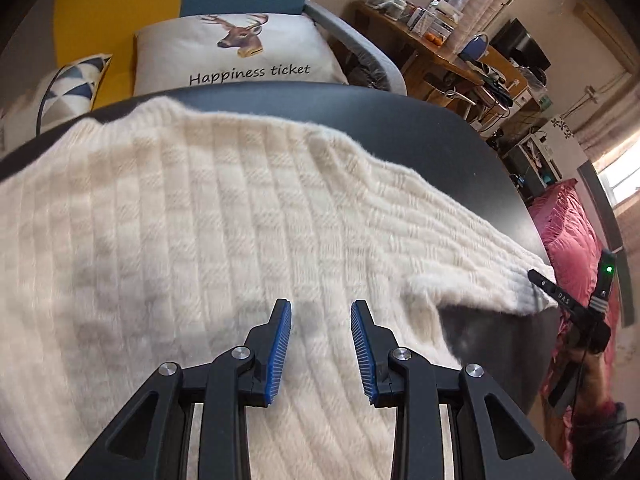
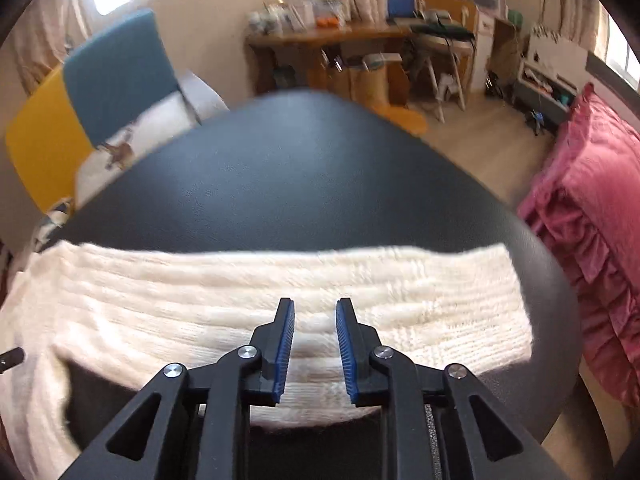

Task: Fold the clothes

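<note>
Hovering low over one cream knitted sweater [image 1: 192, 220], the left gripper [image 1: 321, 320] points forward along the ribbed body of the garment, and its two blue-padded jaws stand apart with nothing between them. The sweater lies spread on the dark round desk [image 1: 400, 112], its body on the left and one sleeve [image 1: 460, 232] stretching to the far right, toward the desk edge. In the left wrist view the right gripper [image 1: 568, 300] shows at the right edge, near the end of that sleeve, with a green light on it; the person's hand under it is only partly seen. In the right wrist view the right gripper [image 2: 315, 320] is above the sleeve [image 2: 280, 300], which crosses the picture from left to right, and its jaws are also apart and hold nothing; I cannot tell if the fingertips touch the knit. The desk [image 2: 300, 168] is bare on the far side of the sleeve. Behind the desk stand two cushions: one white deer cushion [image 1: 240, 52] with the words "Happiness ticket" and one with blue triangles [image 1: 72, 84]. One pink ruffled bedcover [image 2: 592, 216] lies at the right, and one wooden table [image 2: 340, 36] with many small things stands far back.
</note>
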`<state>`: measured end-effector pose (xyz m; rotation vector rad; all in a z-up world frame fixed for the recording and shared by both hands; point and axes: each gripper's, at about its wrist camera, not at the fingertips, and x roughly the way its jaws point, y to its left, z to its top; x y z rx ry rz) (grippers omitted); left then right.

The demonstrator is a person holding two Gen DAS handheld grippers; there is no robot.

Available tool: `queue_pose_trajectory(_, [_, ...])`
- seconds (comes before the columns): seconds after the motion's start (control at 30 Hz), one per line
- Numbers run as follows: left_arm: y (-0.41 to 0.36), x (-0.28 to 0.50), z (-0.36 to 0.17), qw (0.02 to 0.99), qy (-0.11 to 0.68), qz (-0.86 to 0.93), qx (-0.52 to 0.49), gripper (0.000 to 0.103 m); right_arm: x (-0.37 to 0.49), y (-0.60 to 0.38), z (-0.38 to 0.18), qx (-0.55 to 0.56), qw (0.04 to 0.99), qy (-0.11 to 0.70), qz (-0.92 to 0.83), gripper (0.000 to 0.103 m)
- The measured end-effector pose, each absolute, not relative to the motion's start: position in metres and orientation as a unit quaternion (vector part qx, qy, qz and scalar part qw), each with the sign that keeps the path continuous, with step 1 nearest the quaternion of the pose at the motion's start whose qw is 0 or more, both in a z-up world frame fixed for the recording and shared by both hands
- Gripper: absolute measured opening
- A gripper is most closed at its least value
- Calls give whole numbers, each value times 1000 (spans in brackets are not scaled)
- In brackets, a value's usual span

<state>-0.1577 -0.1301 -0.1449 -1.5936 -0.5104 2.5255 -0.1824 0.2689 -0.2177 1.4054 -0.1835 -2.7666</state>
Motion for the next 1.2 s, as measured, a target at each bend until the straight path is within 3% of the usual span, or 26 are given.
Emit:
queue_pose_trajectory(0.13, [-124, -142, -136, 80, -163, 840, -512, 32, -169, 264, -205, 456, 53, -72, -886, 21])
queue_pose_trajectory(0.3, [-105, -138, -131, 110, -137, 847, -502, 32, -154, 241, -204, 481, 93, -22, -872, 21])
queue_pose_trajectory(0.93, [-16, -148, -169, 146, -7, 831, -537, 32, -188, 237, -240, 510, 11, 67, -858, 19])
queue_pose_trajectory(1.03, [-11, -146, -164, 142, 5, 835, -532, 32, -184, 251, -231, 507, 37, -6, -861, 19])
queue_pose_trajectory(1.2, [-57, -114, -137, 160, -111, 851, -488, 32, -140, 344, -214, 427, 94, -308, -845, 22])
